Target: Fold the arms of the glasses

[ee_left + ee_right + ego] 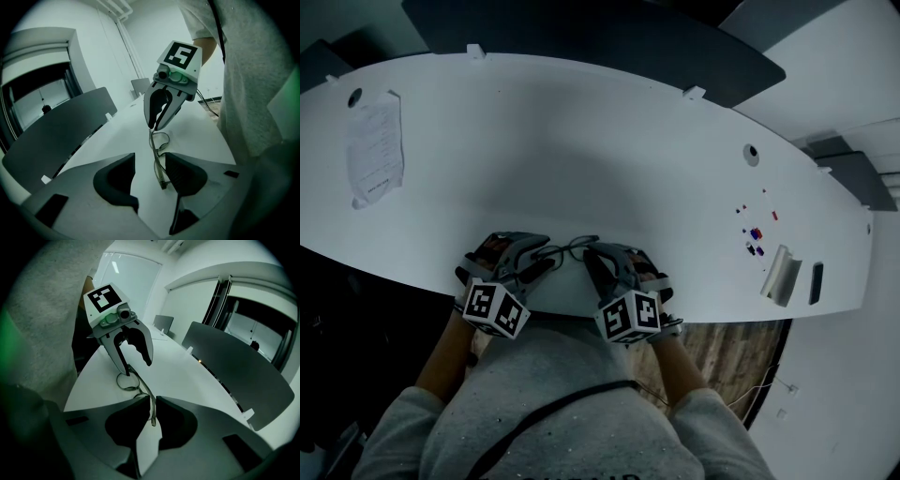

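Thin wire-framed glasses (572,248) lie on the white table (581,159) close to its front edge, between my two grippers. My right gripper (592,255) is shut on the end of one arm of the glasses (133,385); the arm's tip pokes out between its own pads (152,411). My left gripper (546,255) stands open at the other end. In the left gripper view the other arm (159,159) runs between its spread jaws (150,180), close along the right-hand pad. The lenses rest on the table between both grippers.
A printed sheet (375,150) lies at the far left of the table. Small coloured bits (755,234), a pale block (781,272) and a dark slab (816,281) sit at the right end. A dark chair back (581,37) stands beyond the far edge. The person's body is right behind the front edge.
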`<action>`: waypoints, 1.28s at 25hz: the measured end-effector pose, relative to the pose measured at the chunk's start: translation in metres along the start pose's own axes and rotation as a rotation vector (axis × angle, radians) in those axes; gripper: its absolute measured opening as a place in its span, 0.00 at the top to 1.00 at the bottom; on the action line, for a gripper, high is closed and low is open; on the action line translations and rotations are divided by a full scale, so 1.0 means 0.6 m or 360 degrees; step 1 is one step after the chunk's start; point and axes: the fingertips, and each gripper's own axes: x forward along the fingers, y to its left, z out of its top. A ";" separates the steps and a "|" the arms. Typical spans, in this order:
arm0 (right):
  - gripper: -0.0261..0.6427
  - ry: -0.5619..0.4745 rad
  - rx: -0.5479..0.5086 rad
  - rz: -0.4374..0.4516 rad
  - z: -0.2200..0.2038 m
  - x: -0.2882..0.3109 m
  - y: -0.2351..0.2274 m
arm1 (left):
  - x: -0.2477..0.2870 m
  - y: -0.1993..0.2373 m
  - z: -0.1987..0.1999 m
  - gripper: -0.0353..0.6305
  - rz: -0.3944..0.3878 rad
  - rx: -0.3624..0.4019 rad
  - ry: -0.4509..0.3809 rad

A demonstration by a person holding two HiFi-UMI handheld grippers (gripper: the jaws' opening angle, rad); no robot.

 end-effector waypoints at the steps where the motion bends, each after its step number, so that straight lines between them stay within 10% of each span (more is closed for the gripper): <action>1: 0.92 -0.0005 0.0016 -0.0015 0.001 -0.004 -0.002 | -0.004 0.000 0.003 0.62 0.0008 -0.0015 -0.0009; 13: 0.92 -0.0294 0.0499 -0.0282 0.050 -0.080 -0.022 | -0.074 0.002 0.030 0.64 0.0172 -0.0367 -0.0196; 18: 0.92 -0.0430 0.0750 -0.0333 0.072 -0.116 -0.005 | -0.117 -0.005 0.045 0.80 0.0313 -0.0451 -0.0282; 32: 0.93 -0.0683 0.1094 -0.0268 0.146 -0.200 0.142 | -0.228 -0.084 0.067 0.92 0.0464 -0.0946 -0.0539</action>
